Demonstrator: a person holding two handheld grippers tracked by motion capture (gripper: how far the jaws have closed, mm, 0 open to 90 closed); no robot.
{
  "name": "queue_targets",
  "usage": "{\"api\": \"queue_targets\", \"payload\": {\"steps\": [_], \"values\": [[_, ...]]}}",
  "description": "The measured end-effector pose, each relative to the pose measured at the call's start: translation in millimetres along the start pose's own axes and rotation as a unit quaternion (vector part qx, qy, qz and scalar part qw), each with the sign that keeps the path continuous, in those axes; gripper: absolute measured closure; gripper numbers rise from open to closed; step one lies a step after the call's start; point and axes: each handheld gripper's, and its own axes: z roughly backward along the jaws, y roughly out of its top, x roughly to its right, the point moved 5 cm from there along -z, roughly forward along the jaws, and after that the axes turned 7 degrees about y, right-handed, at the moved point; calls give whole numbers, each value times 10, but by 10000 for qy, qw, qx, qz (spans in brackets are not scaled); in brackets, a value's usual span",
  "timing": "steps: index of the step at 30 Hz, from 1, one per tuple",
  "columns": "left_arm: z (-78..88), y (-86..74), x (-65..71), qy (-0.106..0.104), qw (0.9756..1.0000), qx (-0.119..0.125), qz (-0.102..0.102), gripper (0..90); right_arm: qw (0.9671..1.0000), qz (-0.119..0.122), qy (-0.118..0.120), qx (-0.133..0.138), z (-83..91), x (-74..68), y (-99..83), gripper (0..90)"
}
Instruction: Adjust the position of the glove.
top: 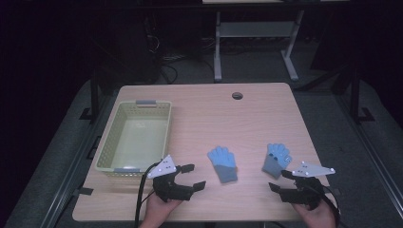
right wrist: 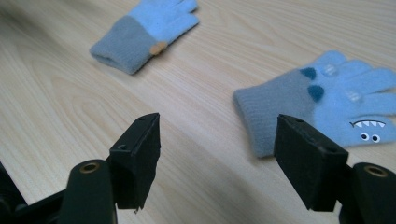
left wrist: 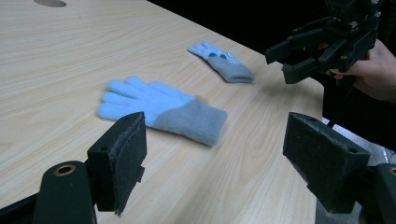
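While both tools [top: 190,175] [top: 280,181] are held agape, two fuzzy knit gloves [top: 223,163] [top: 276,159] are seen at twelve o'clock on the woodgrain table [top: 204,114].

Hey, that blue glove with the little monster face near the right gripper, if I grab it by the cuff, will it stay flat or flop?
The monster-face glove looks like soft knit lying limp on the table, so it would probably droop from the cuff. Its fuzzy surface should grip the jaw pads rather than slip. Being small and thin, it is likely very light, and a push may bunch it.
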Motion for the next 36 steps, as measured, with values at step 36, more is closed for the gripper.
{"api": "queue_targets", "payload": {"steps": [36], "values": [[59, 22, 19, 84, 9998, 20, -168, 211, 9997, 22, 102, -239, 68, 63, 508, 240]]}}
